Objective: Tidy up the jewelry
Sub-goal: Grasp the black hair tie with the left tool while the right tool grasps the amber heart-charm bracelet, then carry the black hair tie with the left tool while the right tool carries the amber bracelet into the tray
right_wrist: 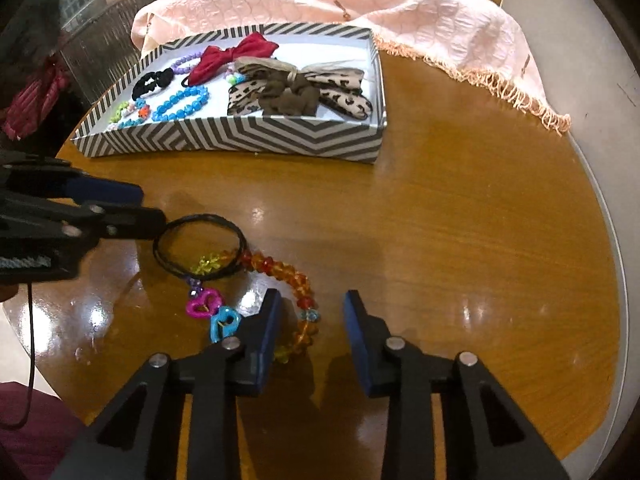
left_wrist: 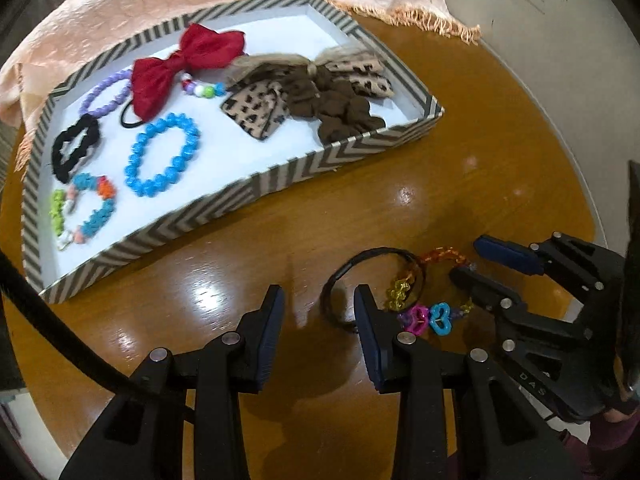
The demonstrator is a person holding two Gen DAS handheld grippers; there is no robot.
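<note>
Both claws, left (left_wrist: 319, 304) and right (right_wrist: 308, 308), hang unclenched over the beaded bracelet (right_wrist: 296, 280).

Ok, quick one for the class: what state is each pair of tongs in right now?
Left tongs: open, holding nothing.
Right tongs: open, with part of the beaded bracelet between them, not gripped.

Round wooden table (right_wrist: 460, 240); peach fringed cloth (right_wrist: 400, 12) draped over far edge.
</note>
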